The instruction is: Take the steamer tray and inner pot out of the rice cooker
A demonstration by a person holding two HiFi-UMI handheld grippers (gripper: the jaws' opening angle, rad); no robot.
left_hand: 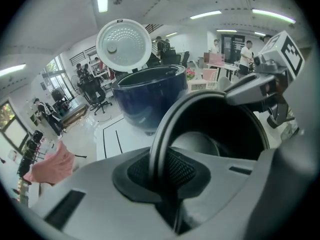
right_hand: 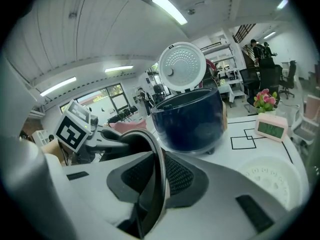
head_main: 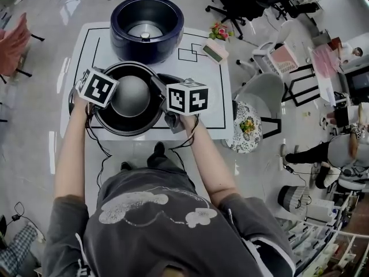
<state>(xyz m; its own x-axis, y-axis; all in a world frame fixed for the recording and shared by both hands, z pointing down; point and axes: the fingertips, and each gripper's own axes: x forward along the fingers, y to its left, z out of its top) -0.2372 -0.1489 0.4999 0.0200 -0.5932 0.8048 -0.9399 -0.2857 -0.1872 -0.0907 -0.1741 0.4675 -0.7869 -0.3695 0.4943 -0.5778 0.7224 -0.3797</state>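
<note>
The dark inner pot (head_main: 131, 97) hangs over the white table (head_main: 210, 105), in front of the navy rice cooker (head_main: 147, 27), whose lid (left_hand: 123, 45) stands open. My left gripper (head_main: 97, 94) is shut on the pot's left rim; in the left gripper view the rim (left_hand: 159, 149) runs between the black pads of that gripper (left_hand: 162, 171). My right gripper (head_main: 170, 100) is shut on the opposite rim (right_hand: 159, 159), which sits pinched between that gripper's (right_hand: 152, 186) pads. A pale perforated steamer tray (right_hand: 272, 181) lies on the table to the right of the pot.
A small clock with a green face (head_main: 214, 51) and a pot of flowers (head_main: 219, 32) stand at the table's back right. Chairs and a round stool (head_main: 247, 126) crowd the floor to the right. Black lines mark rectangles on the tabletop (right_hand: 250, 139).
</note>
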